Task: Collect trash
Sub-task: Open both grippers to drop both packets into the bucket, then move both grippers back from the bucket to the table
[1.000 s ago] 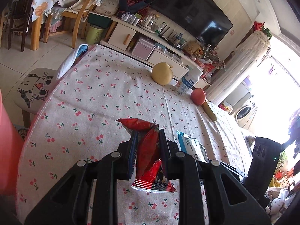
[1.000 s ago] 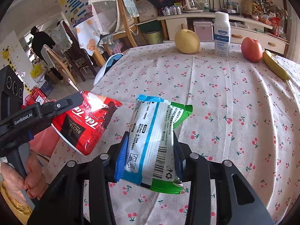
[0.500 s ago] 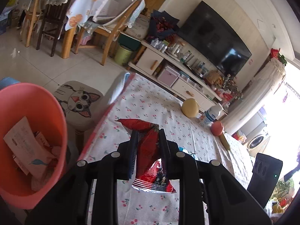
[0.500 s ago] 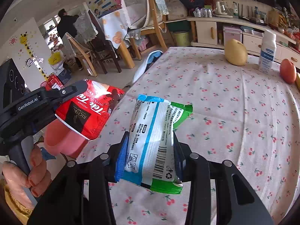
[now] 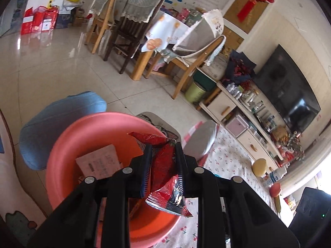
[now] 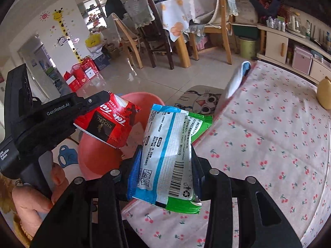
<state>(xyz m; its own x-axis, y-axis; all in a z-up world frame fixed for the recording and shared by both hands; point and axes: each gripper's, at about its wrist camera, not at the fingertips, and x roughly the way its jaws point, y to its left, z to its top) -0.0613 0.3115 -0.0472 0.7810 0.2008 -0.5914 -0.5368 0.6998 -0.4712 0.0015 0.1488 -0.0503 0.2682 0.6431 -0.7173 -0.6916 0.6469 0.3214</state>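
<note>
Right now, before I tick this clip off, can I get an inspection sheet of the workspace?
Surface: table under a cherry-print cloth.
Job's things: red wrapper over the pink bin, which already holds paper; blue-green packet near the table's edge.
Clutter: pear, white bottle, apple at the table's far end.
Grippers: left claw shut on the red wrapper; right claw shut on the blue-green packet.
Cables: nothing seen.
Surroundings: cat-face stool, wooden chairs, TV, a person in the background.
</note>
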